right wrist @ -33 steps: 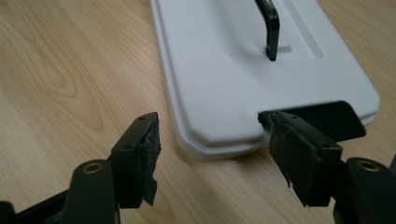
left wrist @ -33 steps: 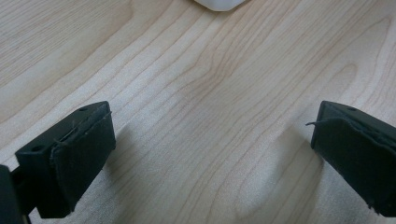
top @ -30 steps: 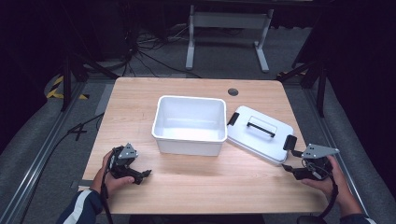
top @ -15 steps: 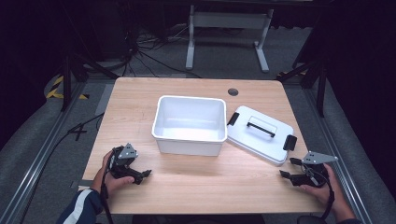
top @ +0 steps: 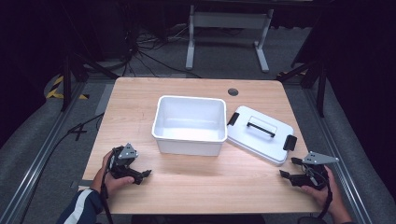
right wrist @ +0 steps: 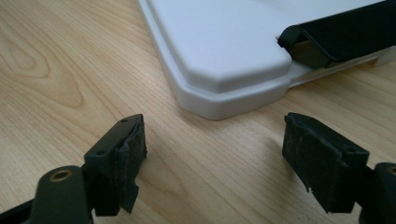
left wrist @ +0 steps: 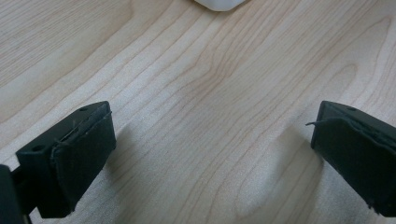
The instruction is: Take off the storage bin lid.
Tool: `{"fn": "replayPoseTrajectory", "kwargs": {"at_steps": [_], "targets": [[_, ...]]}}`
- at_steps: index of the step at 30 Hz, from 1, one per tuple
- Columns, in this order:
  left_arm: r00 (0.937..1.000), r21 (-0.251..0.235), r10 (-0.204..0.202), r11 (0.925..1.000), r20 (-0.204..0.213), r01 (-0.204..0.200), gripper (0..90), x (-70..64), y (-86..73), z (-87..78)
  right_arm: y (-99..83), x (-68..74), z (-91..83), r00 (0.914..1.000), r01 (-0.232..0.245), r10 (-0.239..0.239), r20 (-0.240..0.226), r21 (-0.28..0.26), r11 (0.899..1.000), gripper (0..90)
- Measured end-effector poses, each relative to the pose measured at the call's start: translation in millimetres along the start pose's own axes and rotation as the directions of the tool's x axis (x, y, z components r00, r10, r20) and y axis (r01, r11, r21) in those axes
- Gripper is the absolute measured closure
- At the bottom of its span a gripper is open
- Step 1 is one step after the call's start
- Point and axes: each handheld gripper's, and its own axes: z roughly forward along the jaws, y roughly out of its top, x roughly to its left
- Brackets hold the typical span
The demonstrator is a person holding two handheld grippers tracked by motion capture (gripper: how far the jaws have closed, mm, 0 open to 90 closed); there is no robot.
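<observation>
A wooden table holds a white tub at its centre, with its white lid lying flat just to the right, touching the tub's edge. The lid has a black handle and black side clips. The right gripper, near the table's front right corner, points at the lid's corner with jaws wide apart, holding nothing. The left gripper rests at the front left, jaws wide apart, gripping nothing.
</observation>
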Motion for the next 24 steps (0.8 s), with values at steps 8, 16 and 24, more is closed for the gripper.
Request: {"fn": "replayPoseTrajectory", "kwargs": {"at_steps": [8,16,24], "targets": [[1.0,0.0,0.0,1.0,0.0,0.0,0.3,0.0,0.0,0.0,-0.1,0.9,0.0,0.9998,-0.014,0.014,0.014,0.003,1.0,20.4],[1.0,0.0,0.002,1.0,-0.005,-0.002,0.2,0.2,0.2,-0.2,-0.1,0.8,0.0,0.9998,-0.014,0.014,0.015,0.003,1.0,20.3],[1.0,0.003,-0.001,1.0,-0.004,0.001,0.3,-0.1,0.2,-0.3,-0.1,0.7,0.0,0.9998,-0.015,0.014,0.017,0.003,1.0,19.9]]}}
